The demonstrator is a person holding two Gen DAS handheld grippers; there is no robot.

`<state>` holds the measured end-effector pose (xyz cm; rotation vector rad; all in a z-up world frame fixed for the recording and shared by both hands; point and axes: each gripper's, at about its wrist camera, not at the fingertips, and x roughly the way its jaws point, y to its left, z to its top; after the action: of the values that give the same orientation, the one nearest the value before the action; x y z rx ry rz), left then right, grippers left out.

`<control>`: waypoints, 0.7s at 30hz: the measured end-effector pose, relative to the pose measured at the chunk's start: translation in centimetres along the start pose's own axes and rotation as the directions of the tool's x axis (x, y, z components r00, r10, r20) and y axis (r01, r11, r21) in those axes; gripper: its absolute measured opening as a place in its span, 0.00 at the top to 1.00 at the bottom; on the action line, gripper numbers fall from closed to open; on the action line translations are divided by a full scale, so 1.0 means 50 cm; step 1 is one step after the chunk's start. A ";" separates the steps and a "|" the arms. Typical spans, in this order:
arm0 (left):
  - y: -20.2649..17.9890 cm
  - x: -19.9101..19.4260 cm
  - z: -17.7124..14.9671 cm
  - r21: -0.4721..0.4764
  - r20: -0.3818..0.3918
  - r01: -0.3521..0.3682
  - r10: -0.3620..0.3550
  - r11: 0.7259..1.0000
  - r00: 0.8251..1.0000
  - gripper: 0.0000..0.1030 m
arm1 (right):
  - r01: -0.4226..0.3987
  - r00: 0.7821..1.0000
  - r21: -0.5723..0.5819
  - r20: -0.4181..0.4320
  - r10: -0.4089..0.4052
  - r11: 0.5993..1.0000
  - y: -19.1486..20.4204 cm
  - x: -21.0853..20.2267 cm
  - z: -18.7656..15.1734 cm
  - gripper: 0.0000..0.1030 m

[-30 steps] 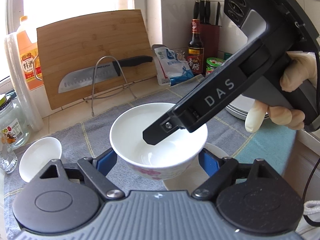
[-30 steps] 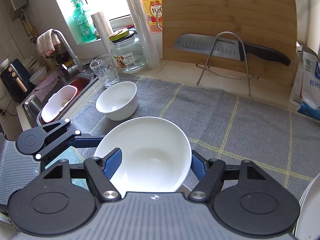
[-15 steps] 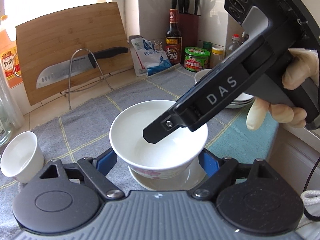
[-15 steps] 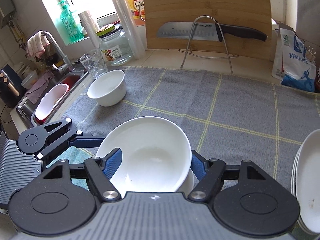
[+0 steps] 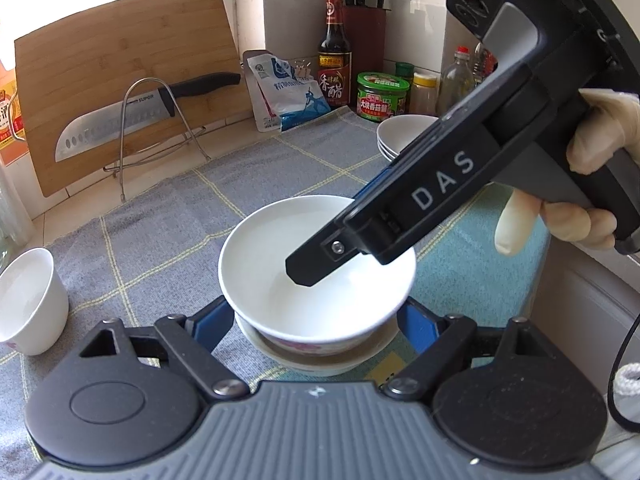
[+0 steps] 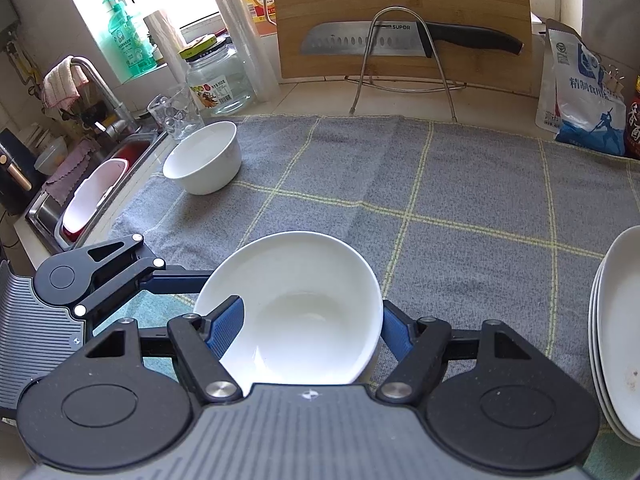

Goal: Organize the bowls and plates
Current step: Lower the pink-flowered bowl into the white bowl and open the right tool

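Centrally, a white bowl (image 5: 316, 264) with a pink floral band low on its outer wall sits nested in a second white bowl (image 5: 320, 356) on the grey checked cloth (image 5: 160, 240). Right gripper (image 6: 308, 322) clamps its rim, one blue pad inside, one outside. Left gripper (image 5: 316, 320) flanks the bowls; whether its pads touch them cannot be told. Stacked plates (image 5: 400, 136) stand behind.

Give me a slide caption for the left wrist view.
Two hand-held grippers lowering a white bowl into another bowl on the counter.
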<state>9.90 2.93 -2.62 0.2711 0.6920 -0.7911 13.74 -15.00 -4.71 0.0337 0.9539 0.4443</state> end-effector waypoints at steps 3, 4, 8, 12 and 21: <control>0.000 0.003 -0.001 0.002 -0.007 0.001 -0.001 1.000 1.000 0.15 | 0.001 1.000 0.001 -0.003 -0.001 1.000 -0.001 0.004 0.000 0.24; 0.001 0.004 -0.001 0.002 -0.009 0.002 -0.002 1.000 1.000 0.15 | 0.000 1.000 0.000 -0.004 0.000 1.000 -0.001 0.005 0.000 0.24; 0.002 0.006 -0.002 0.000 -0.013 0.007 -0.007 1.000 1.000 0.15 | 0.002 1.000 -0.004 -0.009 -0.002 1.000 -0.002 0.007 -0.001 0.24; 0.001 0.011 -0.001 0.000 -0.017 0.008 -0.008 1.000 1.000 0.15 | 0.007 1.000 -0.005 -0.007 -0.007 1.000 -0.001 0.009 -0.002 0.24; 0.005 0.008 -0.008 -0.003 -0.003 0.010 -0.010 1.000 1.000 0.07 | 0.009 1.000 -0.028 0.029 -0.008 1.000 0.010 -0.002 0.004 0.06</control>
<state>10.08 3.06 -3.21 0.2666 0.6976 -0.7997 13.67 -14.55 -4.40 0.0102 0.9188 0.4480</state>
